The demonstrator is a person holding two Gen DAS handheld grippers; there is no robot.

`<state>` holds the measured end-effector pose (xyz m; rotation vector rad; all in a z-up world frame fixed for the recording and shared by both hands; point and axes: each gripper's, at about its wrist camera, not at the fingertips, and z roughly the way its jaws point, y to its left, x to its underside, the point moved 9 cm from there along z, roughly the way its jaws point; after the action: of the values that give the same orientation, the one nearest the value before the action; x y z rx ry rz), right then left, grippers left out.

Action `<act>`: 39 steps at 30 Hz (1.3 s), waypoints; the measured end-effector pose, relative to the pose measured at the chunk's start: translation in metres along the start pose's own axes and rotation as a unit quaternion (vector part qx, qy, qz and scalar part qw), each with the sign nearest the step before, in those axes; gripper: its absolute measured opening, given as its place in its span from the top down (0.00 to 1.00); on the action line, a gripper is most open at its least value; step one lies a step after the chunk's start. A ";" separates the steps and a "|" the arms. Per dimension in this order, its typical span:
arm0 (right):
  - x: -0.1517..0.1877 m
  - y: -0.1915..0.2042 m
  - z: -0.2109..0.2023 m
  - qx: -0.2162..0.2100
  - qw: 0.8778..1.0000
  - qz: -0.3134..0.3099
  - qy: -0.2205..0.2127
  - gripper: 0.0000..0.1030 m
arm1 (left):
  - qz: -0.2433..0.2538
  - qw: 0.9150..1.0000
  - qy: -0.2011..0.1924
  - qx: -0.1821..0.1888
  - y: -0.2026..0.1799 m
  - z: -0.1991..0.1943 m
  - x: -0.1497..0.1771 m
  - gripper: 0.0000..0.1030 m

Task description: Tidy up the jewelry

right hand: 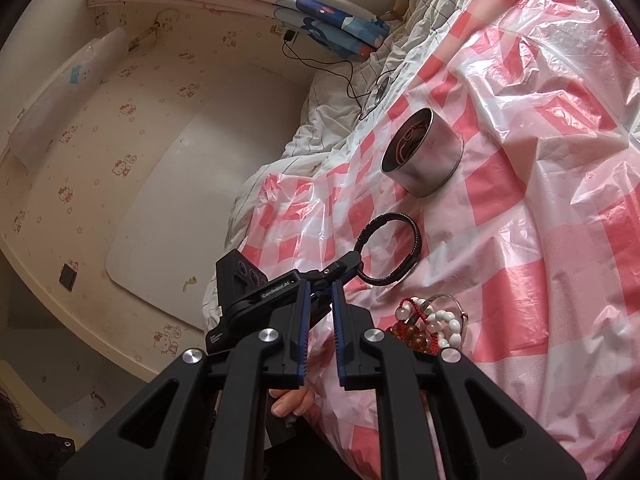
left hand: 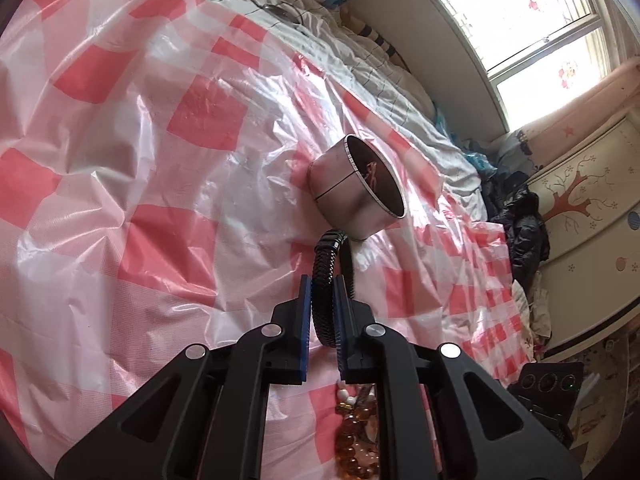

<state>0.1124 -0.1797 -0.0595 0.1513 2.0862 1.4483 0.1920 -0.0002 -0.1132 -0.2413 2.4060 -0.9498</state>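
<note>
My left gripper is shut on a black braided bracelet and holds it just short of a round metal tin. The open tin has a thin reddish piece inside. In the right wrist view the same bracelet hangs from the left gripper's fingertips, below the tin. A pile of amber, white and red bead bracelets lies on the checked sheet; it also shows under the left gripper. My right gripper is empty, its jaws a narrow gap apart, back from the pile.
A pink-and-white checked plastic sheet covers the bed. A white quilt with a black cable lies beyond it. Dark clothes and a cabinet stand past the bed edge. A wall runs along the bed's other side.
</note>
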 end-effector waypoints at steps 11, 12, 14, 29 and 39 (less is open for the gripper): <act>-0.008 0.002 -0.004 -0.010 1.000 0.000 -0.016 0.89 | 0.050 0.997 -0.037 0.044 -0.035 -0.019 -0.007 0.91; -0.011 0.004 -0.004 -0.013 1.000 -0.002 -0.019 0.89 | 0.060 0.996 -0.043 0.052 -0.042 -0.021 -0.009 0.91; -0.021 0.007 -0.005 -0.027 0.999 -0.001 -0.029 0.89 | 0.091 0.993 -0.059 0.056 -0.057 -0.024 -0.012 0.91; -0.018 -0.023 0.022 0.143 0.987 -0.059 0.028 0.40 | 0.138 0.985 -0.081 0.066 -0.085 -0.023 -0.022 0.91; 0.039 -0.034 0.067 0.265 0.938 -0.181 0.134 0.59 | 0.125 0.989 -0.071 0.041 -0.073 -0.018 -0.023 0.91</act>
<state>0.1234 -0.1228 -0.1210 -0.2283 2.5228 0.6985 0.1995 -0.0355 -0.0431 0.0237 2.1995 -0.8818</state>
